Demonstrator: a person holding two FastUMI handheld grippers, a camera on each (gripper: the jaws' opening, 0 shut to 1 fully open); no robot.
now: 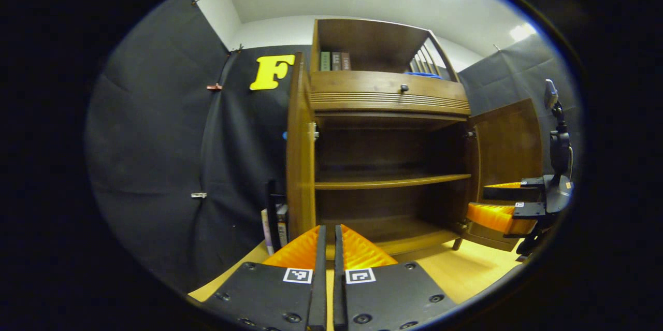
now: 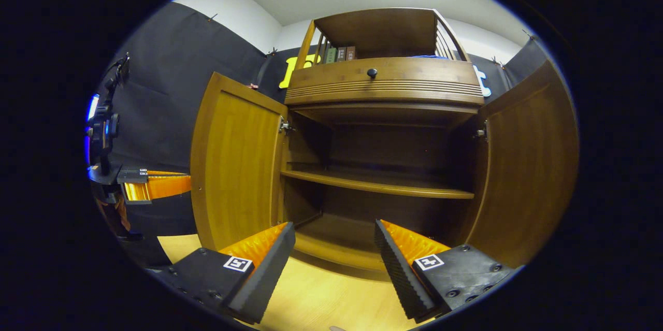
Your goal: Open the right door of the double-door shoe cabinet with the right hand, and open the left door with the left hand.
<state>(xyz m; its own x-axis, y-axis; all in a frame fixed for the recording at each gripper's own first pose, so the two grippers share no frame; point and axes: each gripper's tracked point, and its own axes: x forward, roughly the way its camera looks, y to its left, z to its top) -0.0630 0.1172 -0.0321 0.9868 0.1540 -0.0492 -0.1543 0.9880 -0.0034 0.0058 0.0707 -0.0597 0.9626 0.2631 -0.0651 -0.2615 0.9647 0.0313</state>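
**Both cabinet doors stood open, grippers clear of them**

Nearest the lens in the left gripper view, the left gripper (image 1: 327,240) had its two fingers drawn together with only a thin slit between them, clenched on nothing and touching nothing. It hung over the pale wooden floor (image 1: 466,269) in front of the shoe cabinet (image 1: 388,95), aimed at the cabinet's lower opening.

In the right gripper view, the right gripper (image 2: 334,235) was released, its fingers spread wide with a broad gap between them, holding nothing. It pointed straight into the cabinet's bottom compartment, above the floor just before the front edge.

The cabinet stood upright against the booth's dark wall, its long axis vertical and its open front facing the cameras. The left door (image 2: 235,165) was swung out on its hinges, its inner face turned toward the right gripper view; in the left gripper view it appeared nearly edge-on. The right door (image 2: 523,165) was likewise swung outward, standing upright at the cabinet's right side. Between them a single shelf (image 2: 378,186) ran level across the dark interior, and a drawer with a small knob (image 2: 372,72) sat above the opening.
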